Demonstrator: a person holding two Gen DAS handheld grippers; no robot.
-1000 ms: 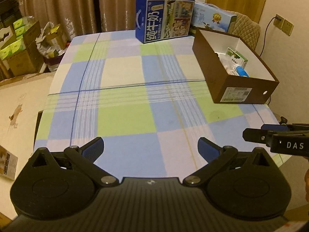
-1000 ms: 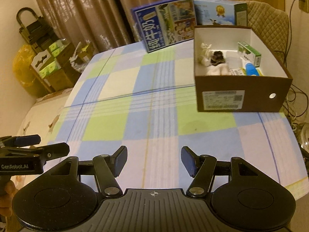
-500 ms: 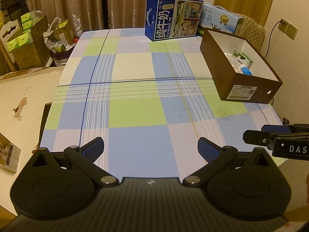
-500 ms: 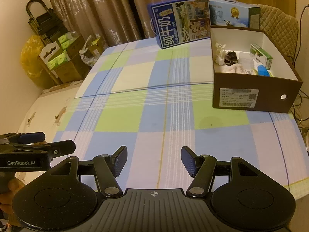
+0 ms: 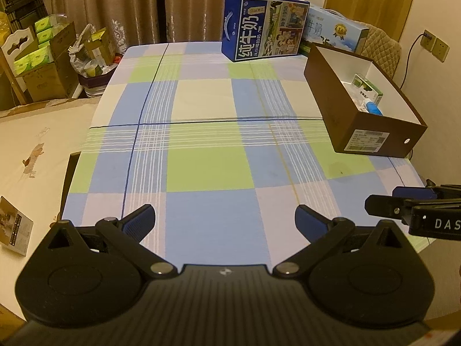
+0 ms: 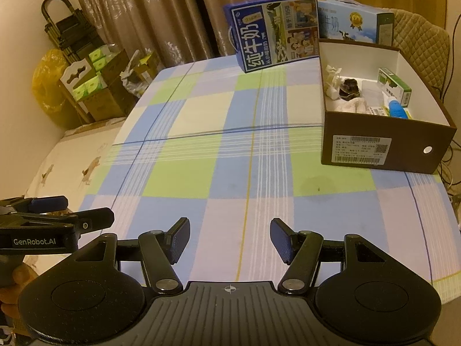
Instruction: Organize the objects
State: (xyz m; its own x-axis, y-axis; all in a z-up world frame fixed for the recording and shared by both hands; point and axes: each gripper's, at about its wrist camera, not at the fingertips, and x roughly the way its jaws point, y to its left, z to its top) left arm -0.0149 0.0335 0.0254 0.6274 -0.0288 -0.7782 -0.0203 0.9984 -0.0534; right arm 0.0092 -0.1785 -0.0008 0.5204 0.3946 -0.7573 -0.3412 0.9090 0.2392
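Observation:
A brown shoebox with a white inside stands at the table's right side. Inside it lie a green-and-white carton, a blue tube, a dark lump and white bits. My left gripper hovers open over the near edge of the checked tablecloth, nothing between its fingers. My right gripper is also open and empty, near the front edge, well short of the shoebox. Each gripper shows at the side of the other's view.
A dark blue milk carton box and a light blue box stand at the table's far end. A padded chair is behind the shoebox. Cardboard boxes with green packs sit on the floor at left.
Both grippers have drawn back from the table and risen slightly, so the shoebox and milk boxes look farther away. Both stayed open and empty.

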